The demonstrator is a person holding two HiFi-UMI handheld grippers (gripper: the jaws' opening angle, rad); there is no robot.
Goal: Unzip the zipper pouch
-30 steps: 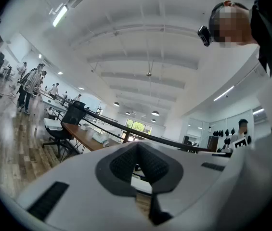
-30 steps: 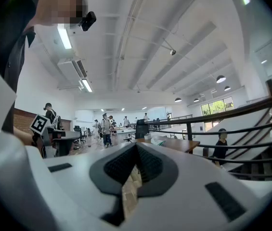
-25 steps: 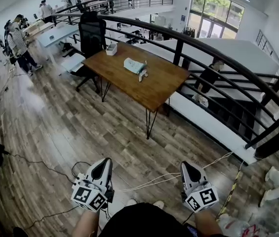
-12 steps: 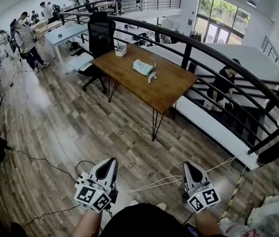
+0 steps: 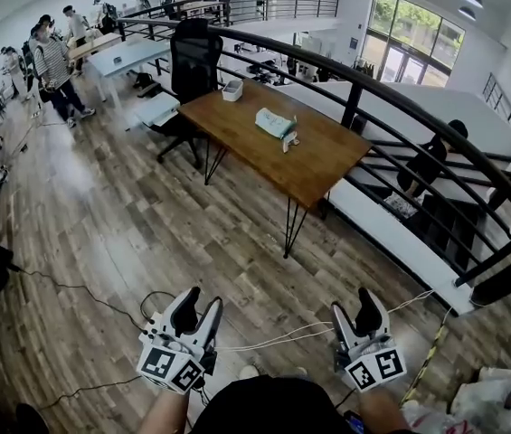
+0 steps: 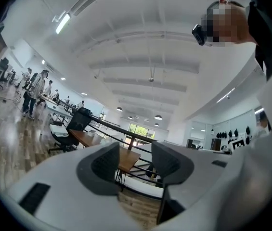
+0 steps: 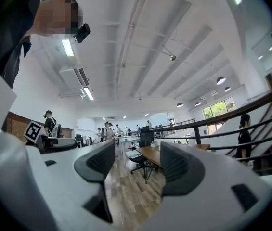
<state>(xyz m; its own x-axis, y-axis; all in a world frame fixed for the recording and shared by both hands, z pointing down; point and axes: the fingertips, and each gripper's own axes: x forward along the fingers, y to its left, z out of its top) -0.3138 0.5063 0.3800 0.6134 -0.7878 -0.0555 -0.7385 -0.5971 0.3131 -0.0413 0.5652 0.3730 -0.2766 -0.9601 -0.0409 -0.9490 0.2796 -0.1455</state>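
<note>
Head view has the left gripper (image 5: 199, 304) and the right gripper (image 5: 354, 307) low at the bottom edge of the picture. They are side by side, well apart, above the wooden floor (image 5: 146, 233). Both pairs of jaws have just been opening and now stand wide apart, with nothing between them. The zipper pouch (image 5: 274, 122), pale teal, lies near the middle of the wooden table (image 5: 327, 156), well ahead of both grippers, with bare floor between. A small white box (image 5: 231, 89) sits at the table's far corner beside a black chair (image 5: 193, 57). A dark railing (image 5: 354, 89) runs past the table's long edge.
</note>
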